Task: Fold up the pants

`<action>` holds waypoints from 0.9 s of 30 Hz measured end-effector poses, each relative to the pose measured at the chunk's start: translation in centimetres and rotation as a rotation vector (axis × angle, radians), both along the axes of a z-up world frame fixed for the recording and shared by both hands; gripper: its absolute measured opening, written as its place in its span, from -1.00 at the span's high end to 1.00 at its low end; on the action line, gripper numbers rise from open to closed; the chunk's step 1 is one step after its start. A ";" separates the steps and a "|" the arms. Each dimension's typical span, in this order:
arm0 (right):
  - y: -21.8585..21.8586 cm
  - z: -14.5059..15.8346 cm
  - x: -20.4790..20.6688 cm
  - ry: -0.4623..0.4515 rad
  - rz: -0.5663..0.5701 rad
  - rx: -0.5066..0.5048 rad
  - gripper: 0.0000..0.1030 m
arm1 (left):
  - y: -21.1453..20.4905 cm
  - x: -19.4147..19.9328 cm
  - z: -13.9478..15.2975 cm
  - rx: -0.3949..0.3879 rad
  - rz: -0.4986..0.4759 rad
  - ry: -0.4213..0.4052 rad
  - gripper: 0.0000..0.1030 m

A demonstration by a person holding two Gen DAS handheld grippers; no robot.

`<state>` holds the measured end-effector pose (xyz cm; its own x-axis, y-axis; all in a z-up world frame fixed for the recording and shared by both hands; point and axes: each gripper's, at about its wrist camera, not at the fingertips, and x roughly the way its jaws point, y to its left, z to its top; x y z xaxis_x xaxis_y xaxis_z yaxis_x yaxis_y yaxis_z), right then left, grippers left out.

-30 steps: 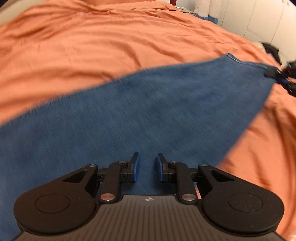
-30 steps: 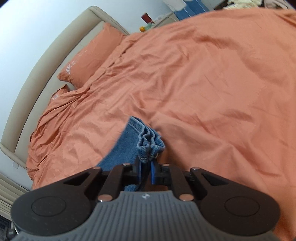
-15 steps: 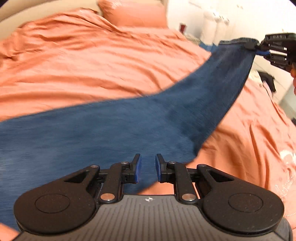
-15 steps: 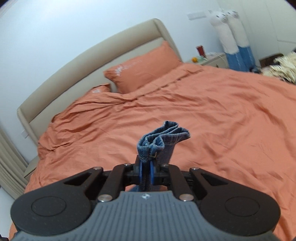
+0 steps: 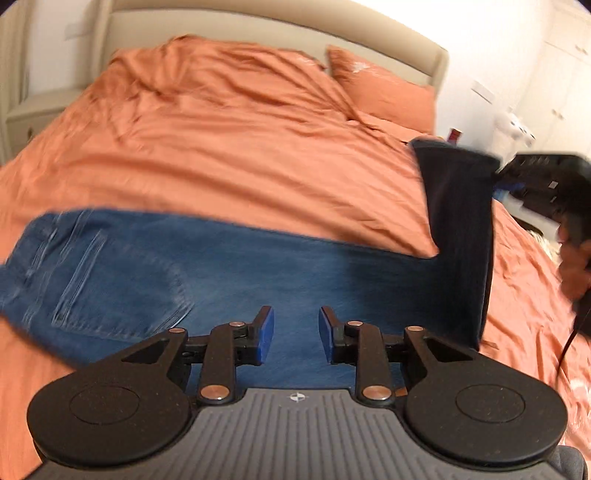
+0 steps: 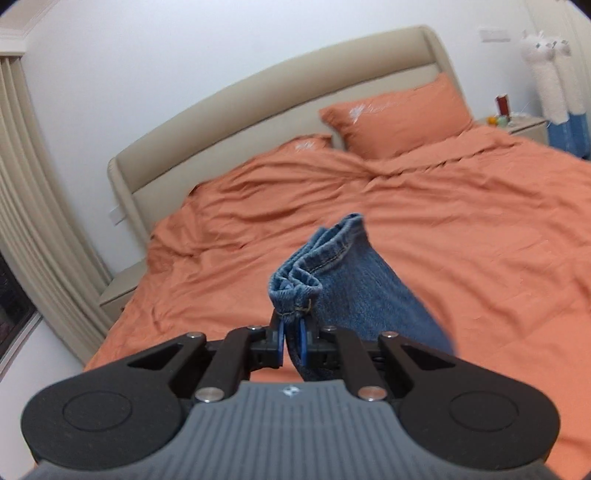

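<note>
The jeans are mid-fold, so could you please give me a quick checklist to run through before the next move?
1. Right tongs clamped on the leg hems: ok.
2. Hems lifted off the bedspread: ok.
3. Left tongs free: ok, their jaws have just been opening and grip nothing.
4. Waist end of the jeans lying flat: ok.
5. Both legs aligned edge to edge: cannot tell, blurred.

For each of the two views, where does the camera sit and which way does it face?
Left wrist: on the left gripper, fingers open and empty, looking down over the jeans toward the headboard; the right gripper and a hand show at right.
Right wrist: on the right gripper, shut on the jeans hem, facing the pillows.
Shared: jeans, orange bed, headboard.
</note>
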<state>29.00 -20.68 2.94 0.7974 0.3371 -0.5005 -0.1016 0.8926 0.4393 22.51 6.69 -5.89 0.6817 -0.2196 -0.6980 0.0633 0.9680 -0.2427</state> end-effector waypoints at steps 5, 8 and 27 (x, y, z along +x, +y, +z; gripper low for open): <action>7.6 -8.2 -0.5 0.166 0.112 0.006 0.94 | 3.1 0.9 -2.4 -0.045 0.033 0.050 0.36; 10.8 -12.9 -1.1 0.277 0.172 -0.056 0.94 | 4.8 0.8 -3.5 -0.091 0.042 0.068 0.36; 9.6 -13.7 0.0 0.395 0.389 -0.129 0.14 | 3.8 7.3 -8.1 -0.329 0.009 0.166 -0.13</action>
